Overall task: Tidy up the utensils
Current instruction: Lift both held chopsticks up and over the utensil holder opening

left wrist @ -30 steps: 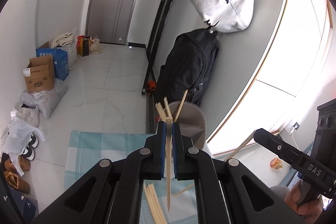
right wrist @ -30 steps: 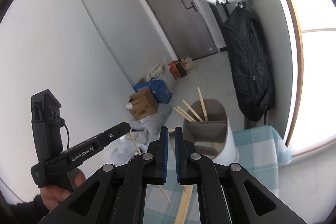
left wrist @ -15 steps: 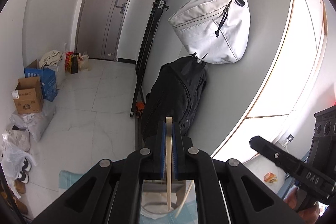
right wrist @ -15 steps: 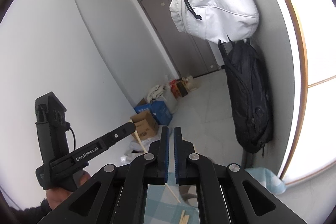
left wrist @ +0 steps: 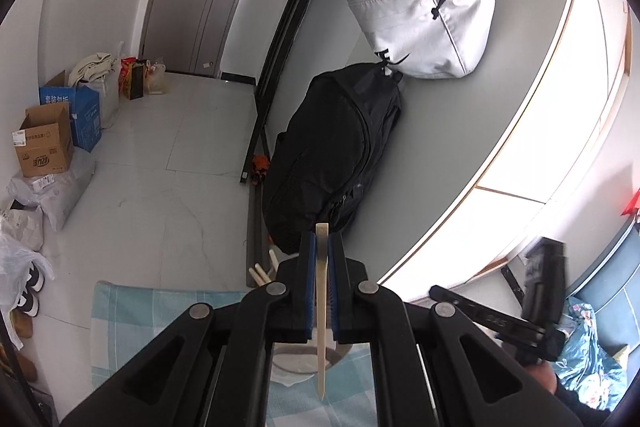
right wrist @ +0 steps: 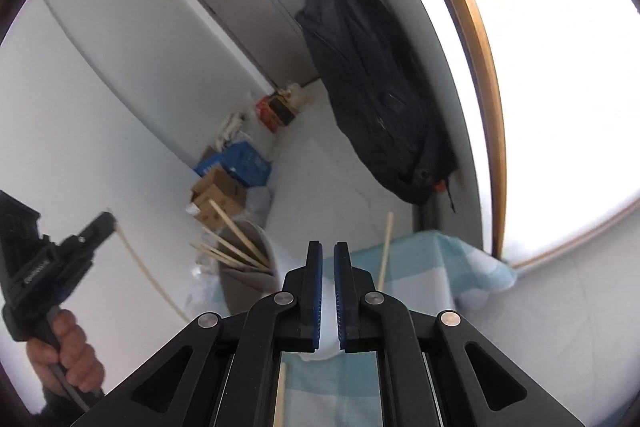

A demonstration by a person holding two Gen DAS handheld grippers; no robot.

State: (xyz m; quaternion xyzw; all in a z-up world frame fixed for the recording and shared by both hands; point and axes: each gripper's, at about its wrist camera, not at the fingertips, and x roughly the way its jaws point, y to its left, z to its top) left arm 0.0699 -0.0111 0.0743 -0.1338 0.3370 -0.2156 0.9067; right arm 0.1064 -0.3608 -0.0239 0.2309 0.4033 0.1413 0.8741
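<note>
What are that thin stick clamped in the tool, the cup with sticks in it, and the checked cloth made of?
The chopstick in the left tool looks like pale bamboo or wood: matte, cream, squared at one end. The holder seems to be smooth plastic or ceramic, matte grey-beige; the blur leaves it open. The tablecloth looks like woven fabric, teal and white checks, draping softly over the table edge.

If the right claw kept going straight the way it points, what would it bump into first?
Probably the white utensil holder with chopsticks in it, just ahead and slightly left of the right claw. Depth is unclear; it might pass over the checkered cloth instead.
</note>
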